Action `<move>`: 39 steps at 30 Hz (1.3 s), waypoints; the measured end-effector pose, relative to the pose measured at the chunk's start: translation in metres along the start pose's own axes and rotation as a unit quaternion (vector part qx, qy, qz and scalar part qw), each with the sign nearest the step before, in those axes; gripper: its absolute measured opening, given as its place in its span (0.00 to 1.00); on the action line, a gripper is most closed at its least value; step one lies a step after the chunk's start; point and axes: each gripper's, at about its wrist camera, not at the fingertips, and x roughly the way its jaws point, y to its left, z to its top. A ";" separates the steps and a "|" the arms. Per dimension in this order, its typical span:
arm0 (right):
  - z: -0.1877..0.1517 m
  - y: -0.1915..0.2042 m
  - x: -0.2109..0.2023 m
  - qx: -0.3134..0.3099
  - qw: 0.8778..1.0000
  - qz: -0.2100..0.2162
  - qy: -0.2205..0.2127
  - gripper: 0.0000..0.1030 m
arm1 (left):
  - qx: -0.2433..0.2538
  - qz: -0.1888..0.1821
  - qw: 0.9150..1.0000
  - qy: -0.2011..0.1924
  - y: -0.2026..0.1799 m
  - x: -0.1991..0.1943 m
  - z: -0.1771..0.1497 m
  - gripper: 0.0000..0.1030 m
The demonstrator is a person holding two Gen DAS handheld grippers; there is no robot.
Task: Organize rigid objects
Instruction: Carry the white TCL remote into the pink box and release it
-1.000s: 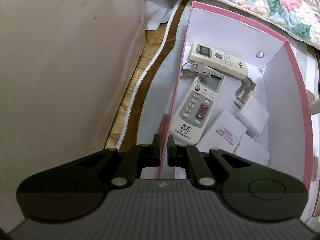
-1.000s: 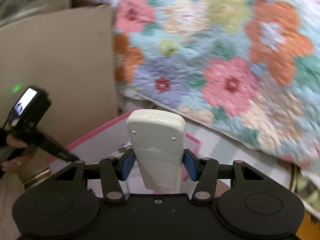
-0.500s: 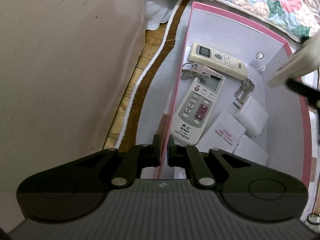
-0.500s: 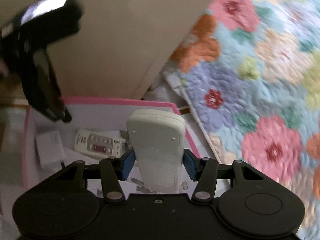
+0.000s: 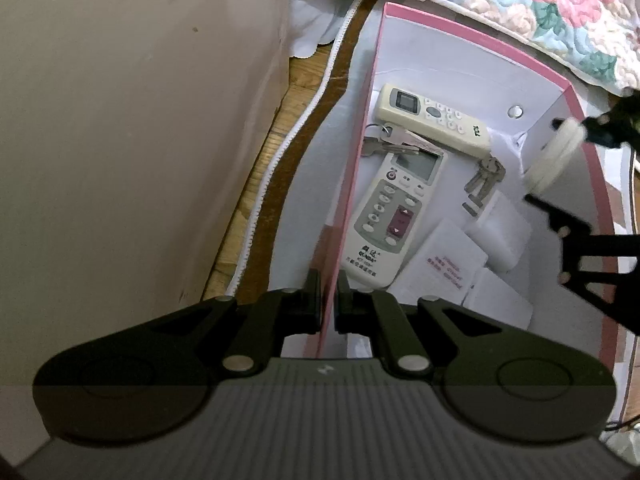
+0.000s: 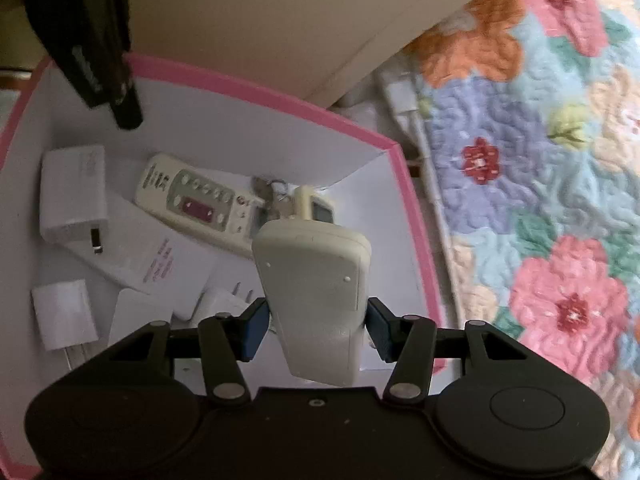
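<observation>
Looks like the drop-off step: the right gripper has its 2 blue pads clamped on the sides of a cream remote, held back-side up over the pink box, while the left gripper is pinched tight on the box's side wall to steady it. Next move is probably to lower it into the bare patch near the 2 remotes and chargers already inside, then let go. It's a chunky plastic handset, slightly yellowed, with no buttons showing from here.

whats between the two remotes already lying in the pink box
A bunch of keys on a ring lies between the cream remote at the box's far end and the white remote beside it, partly over the white one's top. Clearest in the left wrist view.
</observation>
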 end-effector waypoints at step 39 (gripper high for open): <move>-0.087 -0.050 -0.075 0.505 0.840 0.153 -0.130 0.67 | 0.006 0.023 1.000 -0.001 -0.008 0.000 -0.001 0.06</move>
